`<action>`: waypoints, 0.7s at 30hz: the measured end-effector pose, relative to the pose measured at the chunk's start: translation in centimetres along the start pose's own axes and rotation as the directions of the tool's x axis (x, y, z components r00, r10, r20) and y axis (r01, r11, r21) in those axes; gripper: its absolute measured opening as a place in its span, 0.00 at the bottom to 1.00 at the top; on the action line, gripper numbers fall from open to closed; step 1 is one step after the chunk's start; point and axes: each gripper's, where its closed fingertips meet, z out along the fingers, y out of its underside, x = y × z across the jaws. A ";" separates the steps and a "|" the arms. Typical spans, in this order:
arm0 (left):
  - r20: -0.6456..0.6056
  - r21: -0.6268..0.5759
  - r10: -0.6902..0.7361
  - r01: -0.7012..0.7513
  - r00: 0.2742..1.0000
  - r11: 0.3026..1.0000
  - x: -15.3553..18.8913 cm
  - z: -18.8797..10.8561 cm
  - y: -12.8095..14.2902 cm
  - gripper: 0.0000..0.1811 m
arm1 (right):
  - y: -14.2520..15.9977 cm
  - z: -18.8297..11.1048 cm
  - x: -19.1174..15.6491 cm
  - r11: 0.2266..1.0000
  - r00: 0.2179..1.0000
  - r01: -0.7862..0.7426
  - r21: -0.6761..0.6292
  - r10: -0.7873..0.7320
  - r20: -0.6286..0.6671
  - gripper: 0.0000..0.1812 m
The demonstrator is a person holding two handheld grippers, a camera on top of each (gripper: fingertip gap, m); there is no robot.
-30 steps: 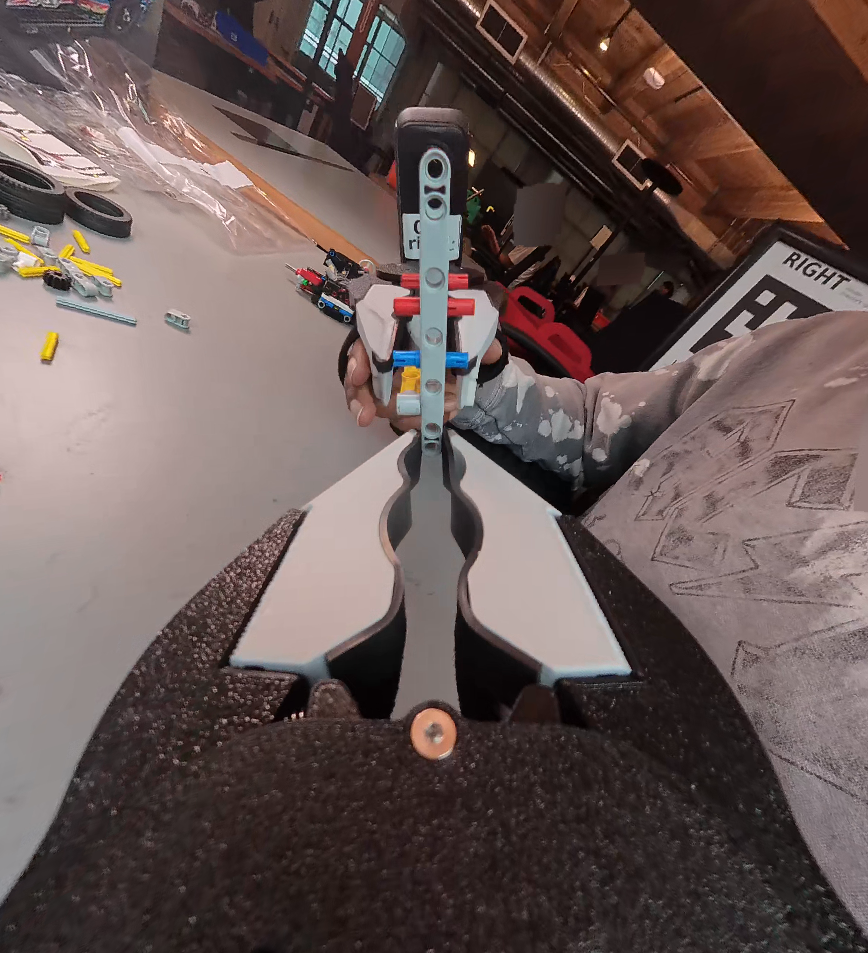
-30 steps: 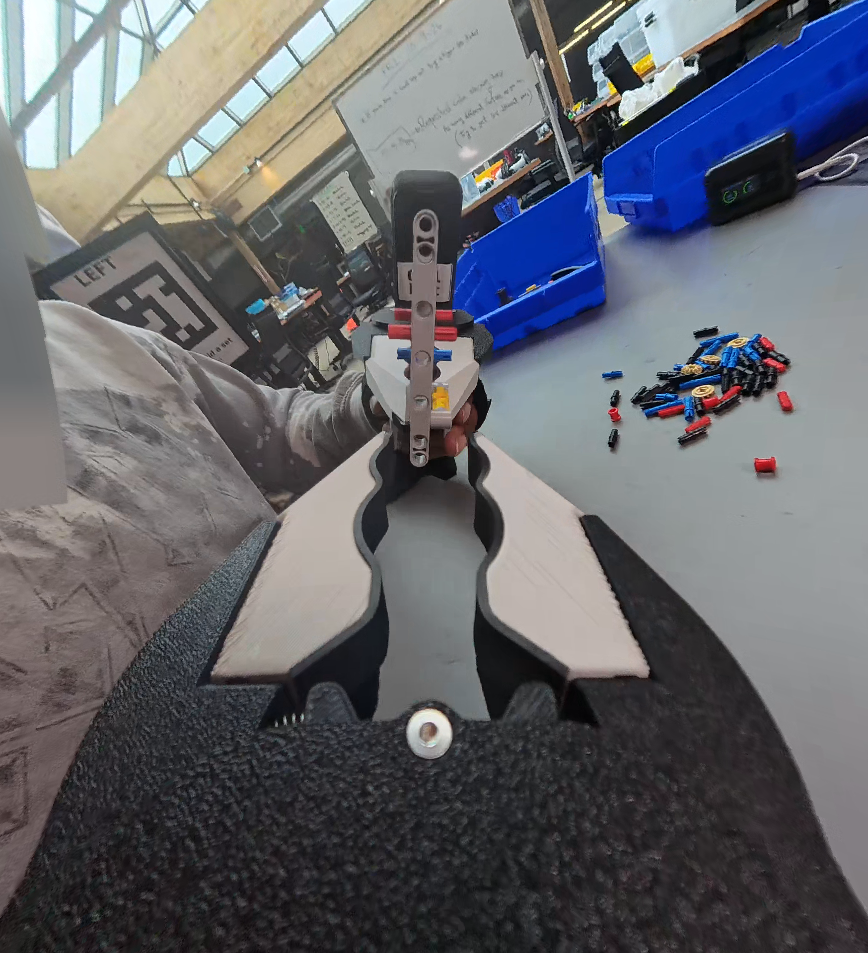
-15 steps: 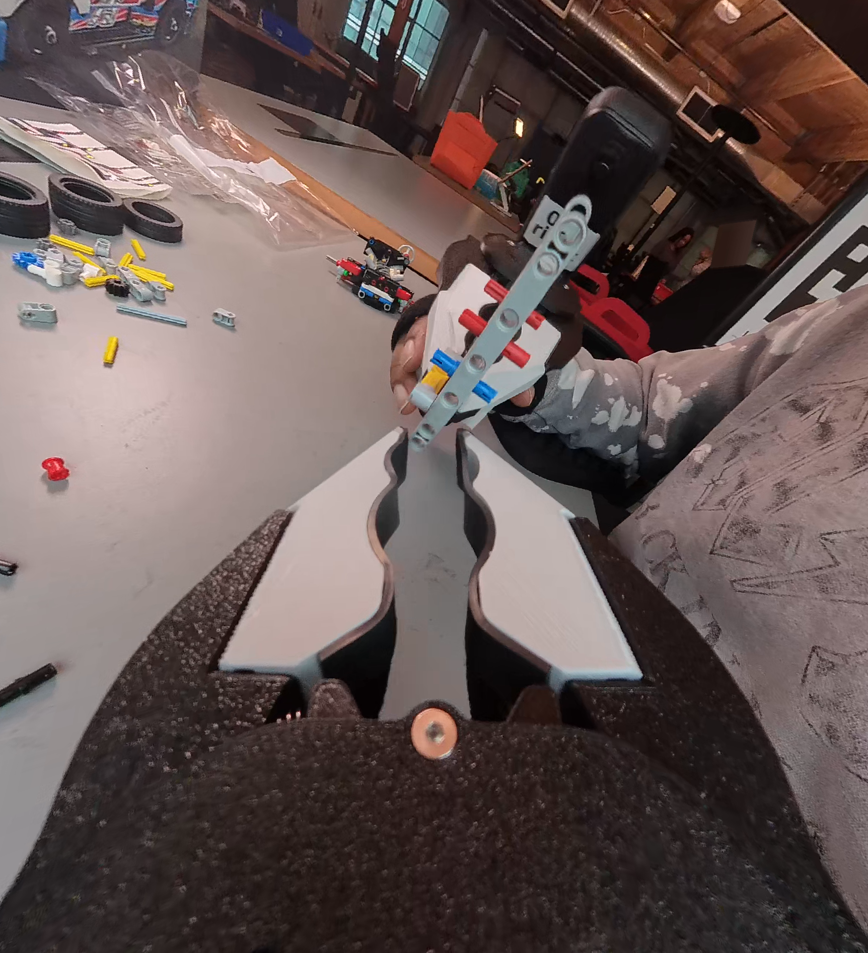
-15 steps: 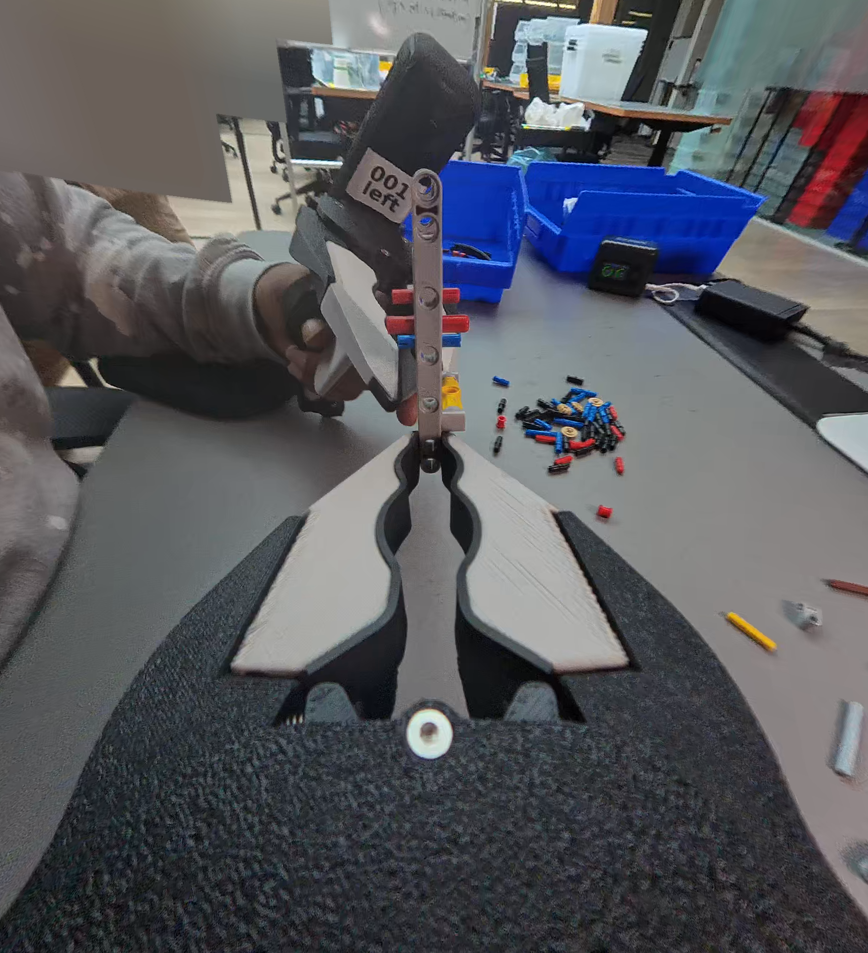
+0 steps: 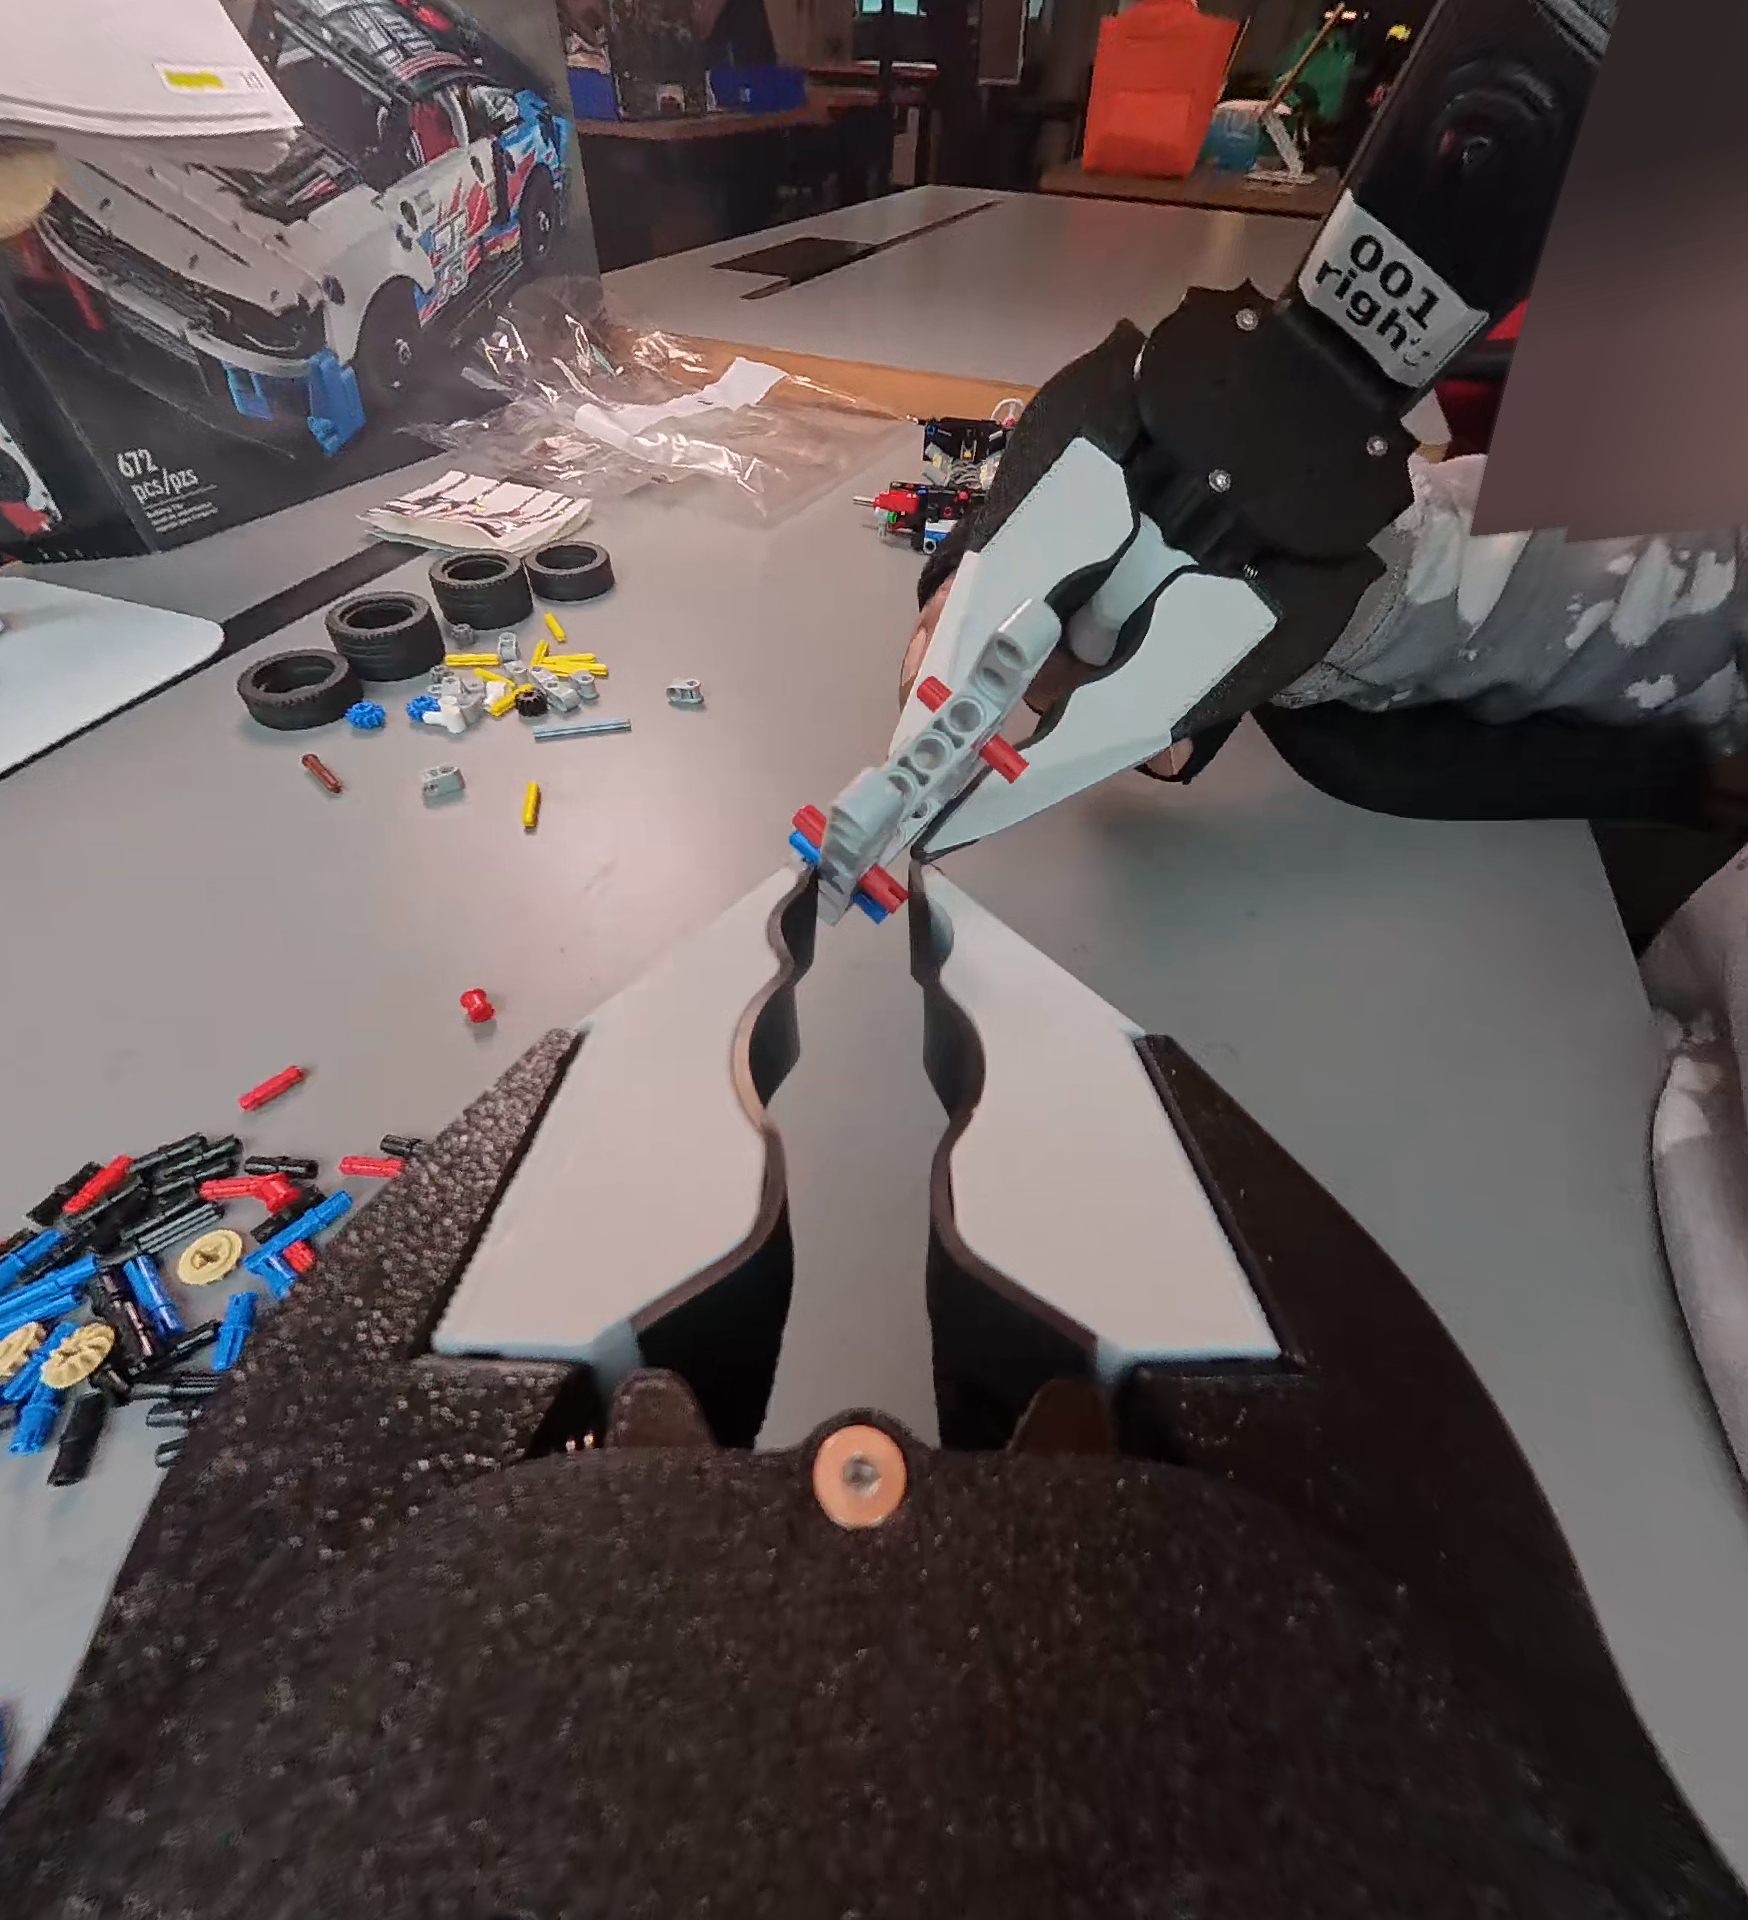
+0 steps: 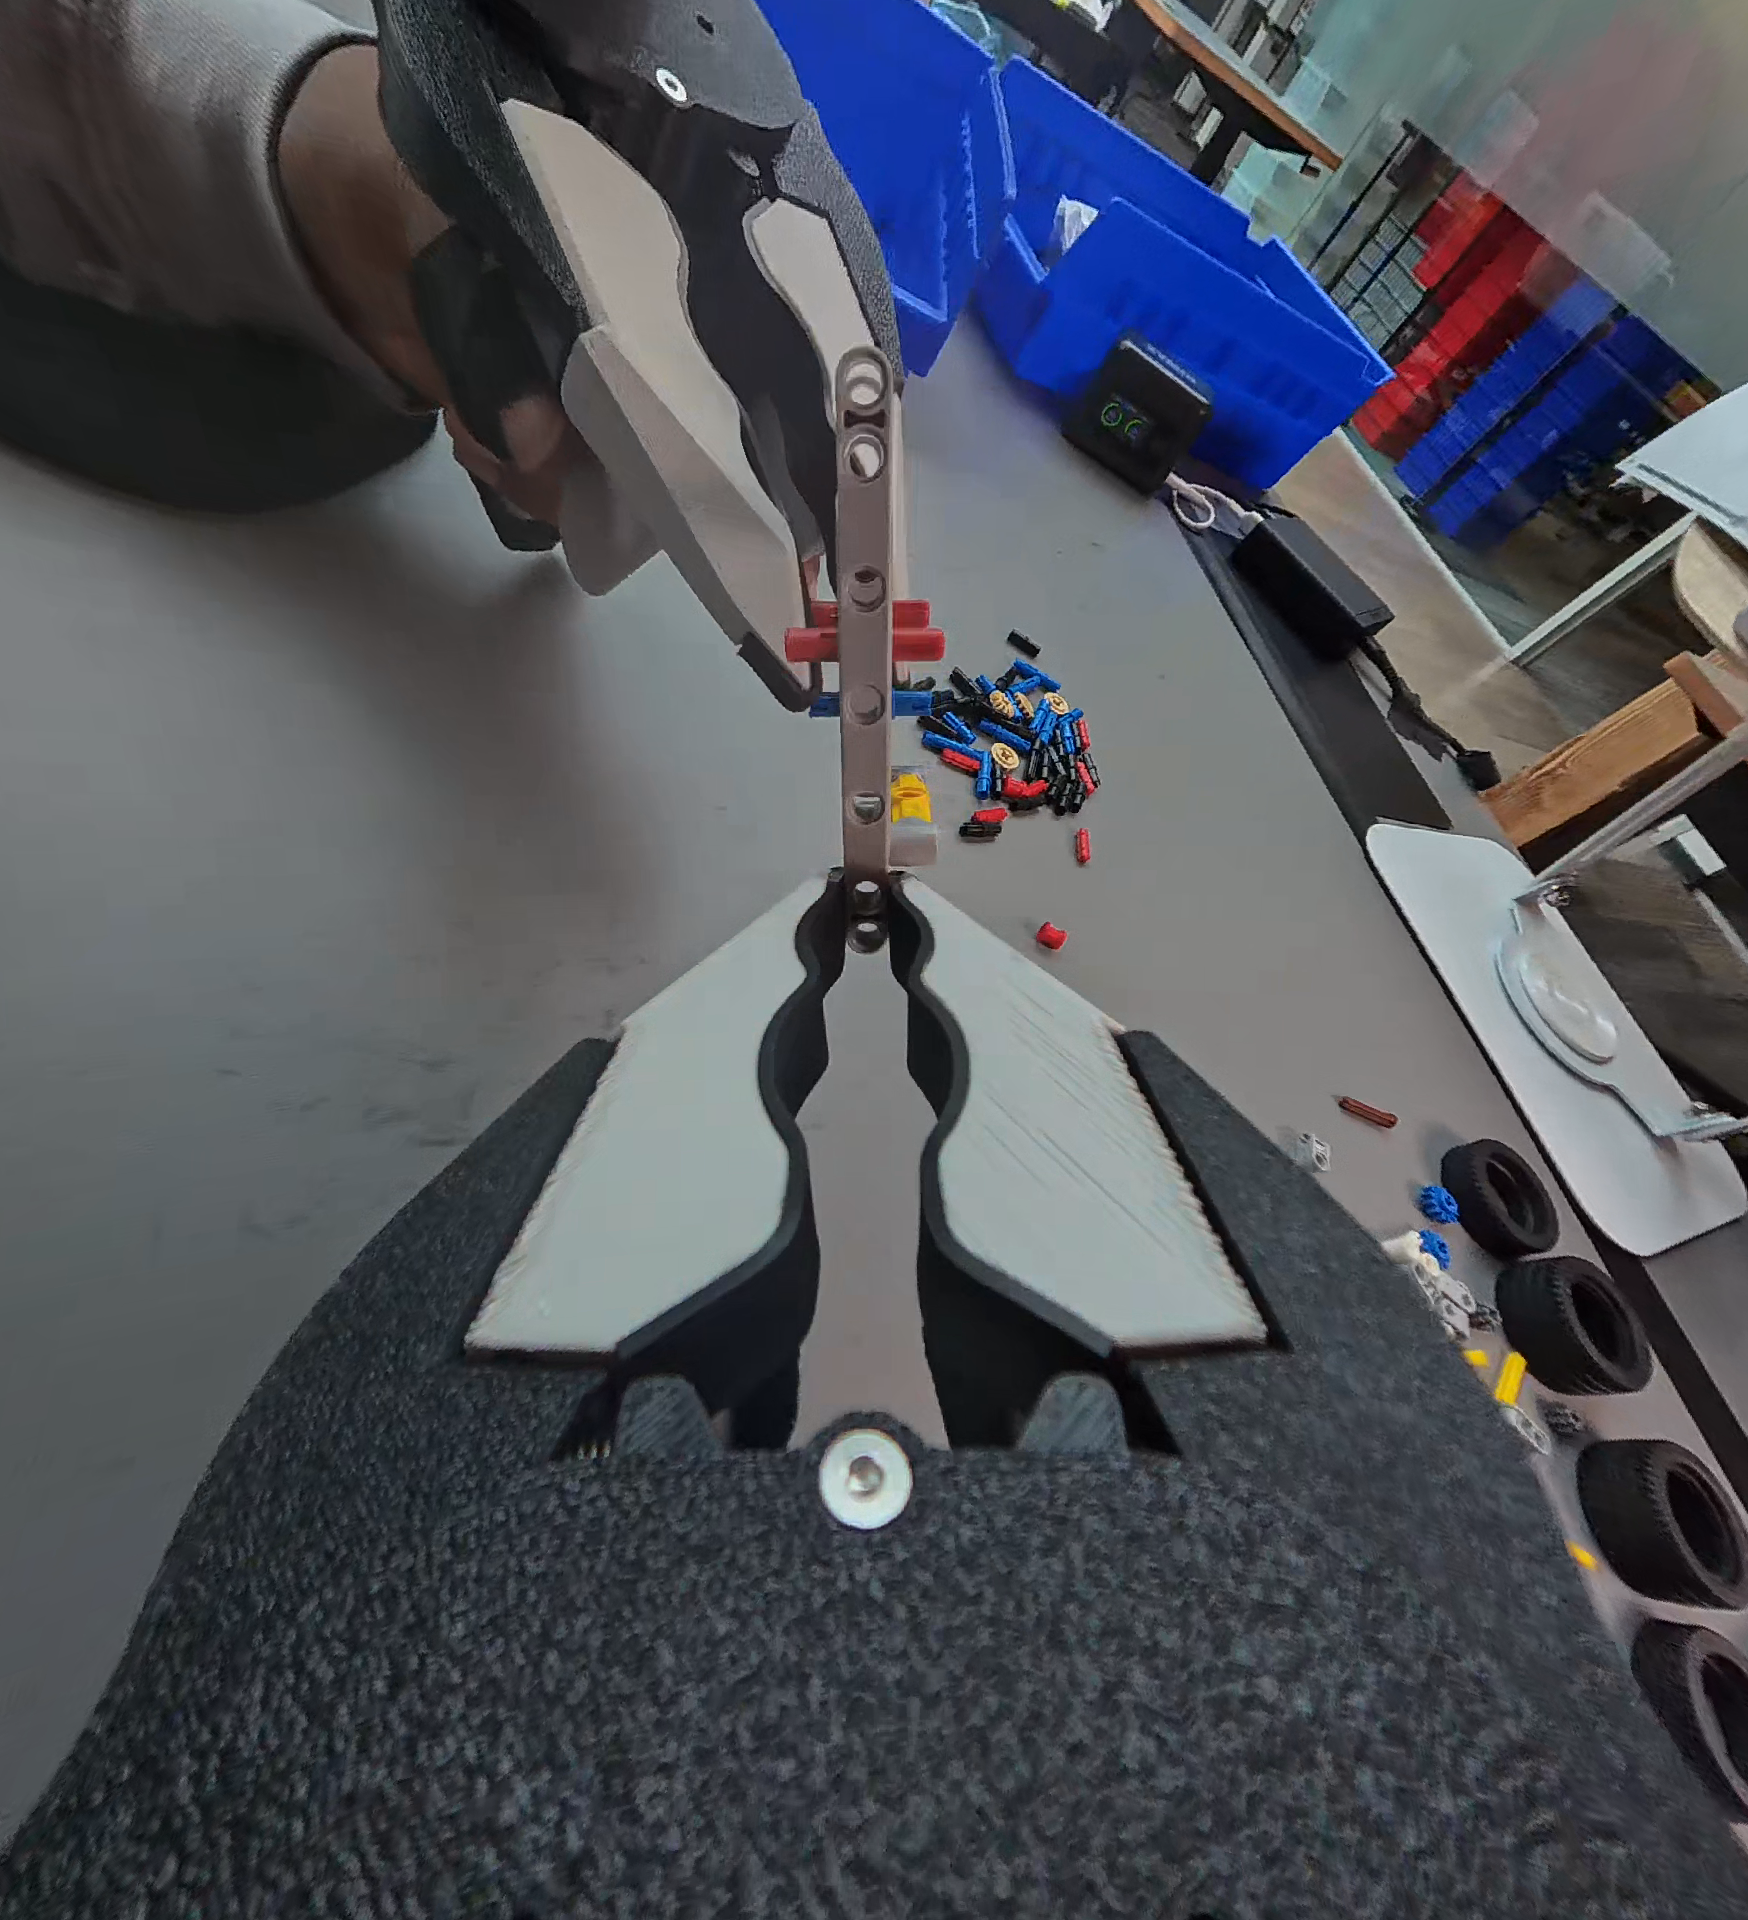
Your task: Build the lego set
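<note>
right gripper [image 6: 865, 914] pinches grey beam [image 6: 867, 644] — left gripper [image 5: 854, 899] apart.

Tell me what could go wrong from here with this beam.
The right tongs pinch only the very end of the beam, so it may pivot or slip. The left tongs straddle its pins; an uneven squeeze could skew or pop them.
</note>
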 end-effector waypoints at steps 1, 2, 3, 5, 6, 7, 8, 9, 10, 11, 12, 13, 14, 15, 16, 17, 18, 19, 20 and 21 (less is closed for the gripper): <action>-0.008 -0.004 -0.020 0.020 1.000 1.000 -0.1 0.0 0.1 0.09 | -0.2 -0.2 0.1 1.000 1.000 -0.021 0.017 0.021 0.004 0.04; -0.016 0.001 -0.052 0.052 0.999 0.999 -0.2 0.0 0.0 0.09 | -0.6 -0.4 0.3 0.998 0.999 -0.050 0.041 0.049 0.007 0.04; -0.029 0.015 -0.091 0.091 0.995 0.996 -0.2 0.0 -0.2 0.09 | -0.9 -0.5 0.5 0.995 0.997 -0.075 0.061 0.075 0.009 0.04; -0.057 0.034 -0.148 0.150 0.987 0.988 -0.3 -0.1 -0.4 0.08 | -1.4 -0.8 0.6 0.991 0.995 -0.102 0.089 0.101 0.020 0.04; -0.067 0.037 -0.156 0.159 0.985 0.987 -0.3 -0.1 -0.4 0.08 | -1.6 -0.9 0.6 0.988 0.993 -0.116 0.101 0.113 0.030 0.04; -0.072 0.040 -0.160 0.163 0.985 0.986 -0.3 -0.1 -0.5 0.08 | -1.8 -1.1 0.7 0.984 0.990 -0.137 0.117 0.133 0.040 0.07; -0.068 0.047 -0.166 0.169 0.984 0.984 -0.4 -0.2 -0.5 0.04 | -2.1 -1.2 0.8 0.978 0.986 -0.163 0.130 0.158 0.049 0.13; -0.067 0.056 -0.170 0.174 0.983 0.983 -0.5 -0.3 -0.7 0.02 | -2.3 -1.3 1.0 0.974 0.983 -0.181 0.139 0.176 0.051 0.15; -0.072 0.059 -0.172 0.176 0.983 0.983 -0.4 -0.3 -0.7 0.02 | -2.6 -1.5 1.0 0.971 0.983 -0.184 0.153 0.178 0.052 0.16; -0.073 0.061 -0.170 0.174 0.983 0.983 -0.4 -0.3 -0.8 0.02 | -2.9 -1.5 0.8 0.970 0.984 -0.176 0.166 0.169 0.059 0.15; -0.074 0.061 -0.167 0.171 0.983 0.983 -0.3 -0.3 -0.8 0.02 | -3.1 -1.5 0.5 0.972 0.986 -0.164 0.171 0.155 0.069 0.15; -0.082 0.058 -0.167 0.172 0.983 0.983 -0.1 -0.2 -0.8 0.02 | -3.3 -1.4 0.2 0.974 0.988 -0.149 0.171 0.140 0.067 0.15; -0.087 0.056 -0.167 0.172 0.982 0.984 0.0 -0.2 -0.8 0.02 | -3.4 -1.3 0.0 0.977 0.991 -0.128 0.173 0.120 0.057 0.15; -0.087 0.055 -0.164 0.169 0.983 0.984 0.0 -0.1 -0.7 0.02 | -3.5 -1.3 0.0 0.979 0.994 -0.107 0.174 0.100 0.045 0.16; -0.085 0.052 -0.162 0.167 0.983 0.985 0.0 -0.1 -0.7 0.02 | -3.7 -1.4 -0.1 0.979 0.995 -0.096 0.178 0.090 0.042 0.16; -0.079 0.051 -0.160 0.165 0.984 0.985 0.0 -0.1 -0.7 0.02 | -3.9 -1.5 -0.1 0.978 0.995 -0.099 0.184 0.091 0.050 0.16; -0.074 0.049 -0.161 0.165 0.984 0.985 -0.1 -0.1 -0.6 0.02 | -4.2 -1.8 -0.1 0.975 0.993 -0.109 0.196 0.099 0.060 0.17; -0.074 0.043 -0.166 0.169 0.983 0.985 -0.2 -0.1 -0.5 0.02 | -4.6 -2.1 -0.1 0.968 0.990 -0.129 0.217 0.115 0.076 0.16; -0.068 0.037 -0.170 0.173 0.983 0.984 -0.3 -0.1 -0.4 0.02 | -5.0 -2.3 -0.1 0.959 0.985 -0.159 0.233 0.140 0.097 0.14; -0.058 0.027 -0.164 0.166 0.985 0.986 -0.4 0.0 -0.3 0.02 | -5.3 -2.5 -0.3 0.952 0.978 -0.191 0.238 0.164 0.126 0.12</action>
